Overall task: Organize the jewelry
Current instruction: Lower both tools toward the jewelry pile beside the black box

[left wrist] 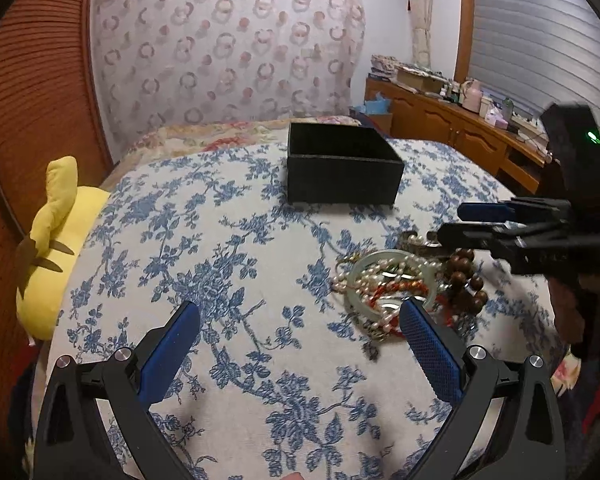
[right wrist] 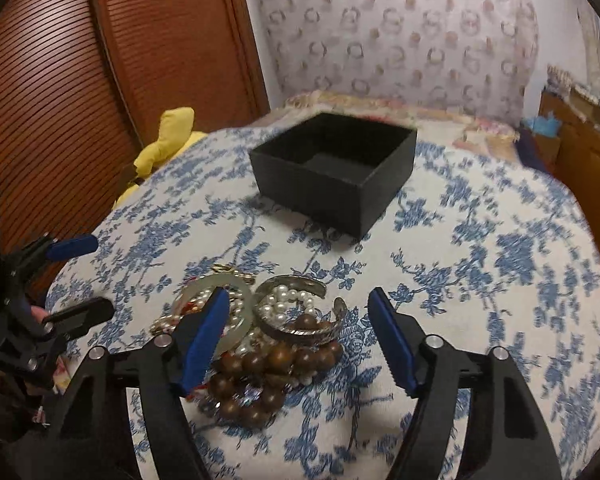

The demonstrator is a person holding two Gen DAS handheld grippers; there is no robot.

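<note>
The jewelry pile (right wrist: 260, 332) lies on the blue-flowered bedspread (right wrist: 480, 280), with the open black box (right wrist: 332, 168) at its 12 o'clock, well apart. The right gripper (right wrist: 296, 340) hangs over the pile, fingers apart around the wooden beads (right wrist: 268, 364), gripping nothing. The left gripper (left wrist: 300, 344) has fingers wide apart, the pile at its 2 o'clock

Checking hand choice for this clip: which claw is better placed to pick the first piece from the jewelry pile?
Probably right. The right claw hangs open straddling the jewelry pile, silver cuff between its fingers. The left claw, also open, sits beside it.
</note>
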